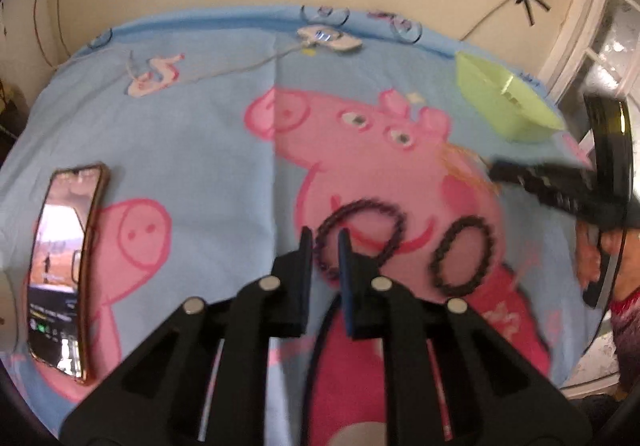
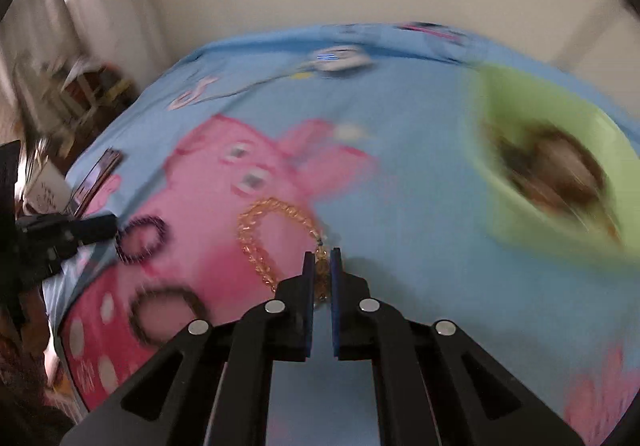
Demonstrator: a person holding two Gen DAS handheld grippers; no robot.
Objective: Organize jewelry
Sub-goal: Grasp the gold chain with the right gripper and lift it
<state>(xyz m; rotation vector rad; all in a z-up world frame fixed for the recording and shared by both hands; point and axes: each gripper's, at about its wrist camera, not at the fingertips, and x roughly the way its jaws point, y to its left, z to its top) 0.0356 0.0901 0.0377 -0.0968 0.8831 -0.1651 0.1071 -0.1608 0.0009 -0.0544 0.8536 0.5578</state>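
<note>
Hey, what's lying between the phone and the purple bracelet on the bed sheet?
Nothing. In the left wrist view only bare printed sheet lies between the phone and the purple bracelet.

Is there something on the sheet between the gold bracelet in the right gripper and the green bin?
Nothing visible: only bare blue sheet lies between the gold bracelet, pinched by the right gripper, and the green bin.

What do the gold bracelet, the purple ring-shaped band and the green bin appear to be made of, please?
Gold bracelet: probably metal or plated plastic; shiny, amber chain links. Purple band: likely small beads or braided elastic; bumpy, dark, matte outline, blurred. Green bin: apparently moulded plastic; smooth, uniform pale green walls.
</note>
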